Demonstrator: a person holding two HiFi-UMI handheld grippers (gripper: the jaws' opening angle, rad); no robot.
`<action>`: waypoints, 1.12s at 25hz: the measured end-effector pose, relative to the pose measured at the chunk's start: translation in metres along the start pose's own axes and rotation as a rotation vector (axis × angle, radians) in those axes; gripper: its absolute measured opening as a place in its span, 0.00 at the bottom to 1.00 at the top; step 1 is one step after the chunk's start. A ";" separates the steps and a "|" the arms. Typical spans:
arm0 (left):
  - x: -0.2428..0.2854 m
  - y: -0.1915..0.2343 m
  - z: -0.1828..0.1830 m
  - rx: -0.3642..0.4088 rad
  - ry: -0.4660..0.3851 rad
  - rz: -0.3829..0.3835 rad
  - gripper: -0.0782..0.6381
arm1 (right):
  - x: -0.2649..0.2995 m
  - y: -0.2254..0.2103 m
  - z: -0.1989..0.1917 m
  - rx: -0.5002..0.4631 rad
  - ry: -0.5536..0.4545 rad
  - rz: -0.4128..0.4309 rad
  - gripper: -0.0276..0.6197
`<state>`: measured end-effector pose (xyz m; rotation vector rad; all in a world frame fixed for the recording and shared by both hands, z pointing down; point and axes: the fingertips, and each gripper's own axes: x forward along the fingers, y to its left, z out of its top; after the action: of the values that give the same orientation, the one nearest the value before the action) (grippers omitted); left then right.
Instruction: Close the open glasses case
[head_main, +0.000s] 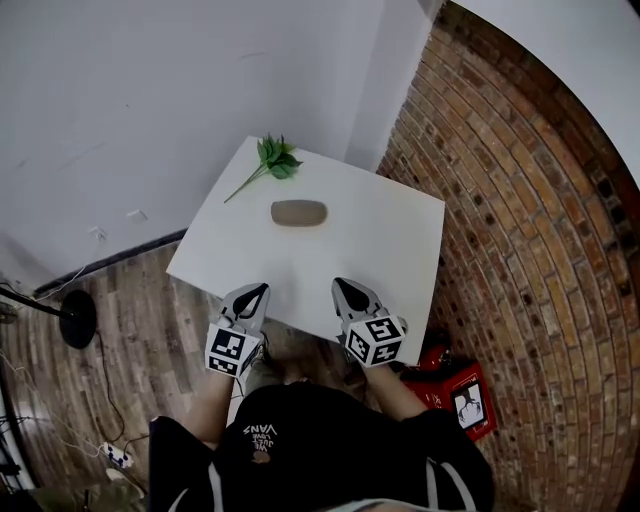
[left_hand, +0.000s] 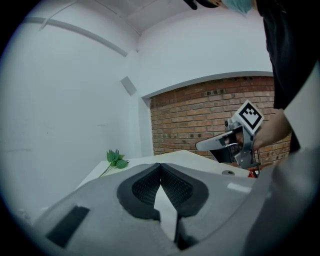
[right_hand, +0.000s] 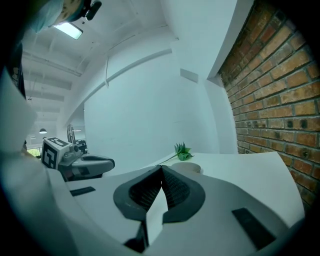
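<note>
Matt brn glasses case (head_main: 298, 214) on smooth wht table (head_main: 385, 250), rough brick wall (head_main: 520, 200).

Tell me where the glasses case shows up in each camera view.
Head view: the brown glasses case lies near the middle of the white table.
Left gripper view: not in it.
Right gripper view: only its rounded top shows, right of centre and low, just under the greenery.
Shared landmark: the leafy sprig by the table's far edge, also in the left gripper view and the right gripper view.
</note>
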<state>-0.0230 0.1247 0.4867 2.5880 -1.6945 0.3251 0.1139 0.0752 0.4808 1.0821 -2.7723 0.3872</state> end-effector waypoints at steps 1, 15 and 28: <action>-0.002 -0.003 -0.002 -0.001 0.004 0.008 0.12 | -0.003 0.001 -0.002 0.000 0.005 0.005 0.04; -0.026 -0.028 -0.013 -0.019 0.028 0.062 0.12 | -0.026 0.014 -0.026 -0.041 0.061 0.054 0.04; -0.030 -0.039 -0.014 -0.009 0.034 0.069 0.12 | -0.033 0.012 -0.029 -0.047 0.057 0.051 0.04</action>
<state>-0.0013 0.1699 0.4978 2.5067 -1.7729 0.3613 0.1308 0.1130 0.4989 0.9757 -2.7494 0.3508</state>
